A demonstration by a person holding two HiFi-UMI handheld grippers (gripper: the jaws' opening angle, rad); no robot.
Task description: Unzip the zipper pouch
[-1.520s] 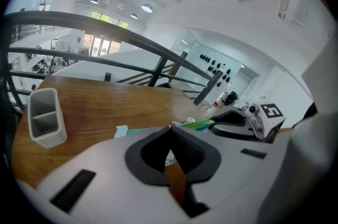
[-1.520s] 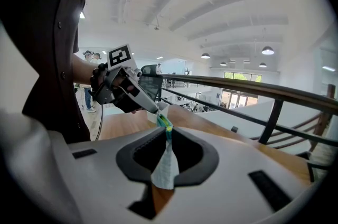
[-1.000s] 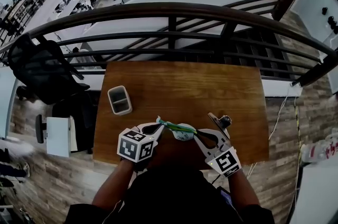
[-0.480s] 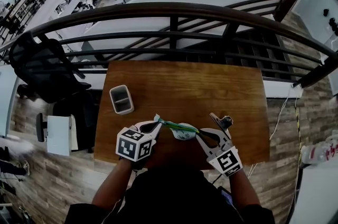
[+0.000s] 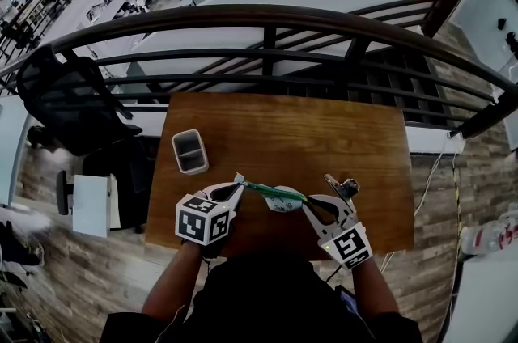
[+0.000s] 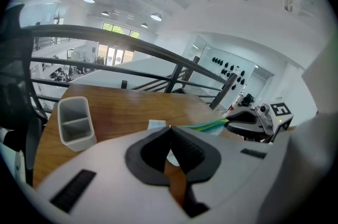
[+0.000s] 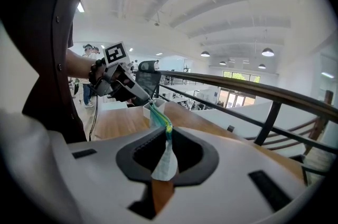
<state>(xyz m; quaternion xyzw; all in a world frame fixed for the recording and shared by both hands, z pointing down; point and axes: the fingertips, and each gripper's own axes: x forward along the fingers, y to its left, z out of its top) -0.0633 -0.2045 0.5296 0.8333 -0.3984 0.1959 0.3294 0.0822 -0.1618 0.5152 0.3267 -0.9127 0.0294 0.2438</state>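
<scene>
A small white pouch [image 5: 279,200] with a green zipper edge hangs stretched between my two grippers, just above the near edge of the wooden table [image 5: 283,131]. My left gripper [image 5: 239,185] is shut on the pouch's left end. In the left gripper view its jaws [image 6: 169,132] meet on a white corner, and the pouch's green edge [image 6: 211,125] runs off toward the right gripper [image 6: 248,121]. My right gripper [image 5: 307,205] is shut on the other end. In the right gripper view white fabric [image 7: 165,162] sits pinched between its jaws [image 7: 168,136]. I cannot make out the zipper pull.
A grey two-compartment holder [image 5: 188,151] stands on the table's left side, also seen in the left gripper view [image 6: 76,122]. A dark clip-like item [image 5: 344,188] lies by the right gripper. A dark railing [image 5: 267,18] runs beyond the far edge, and a black chair [image 5: 69,107] stands to the left.
</scene>
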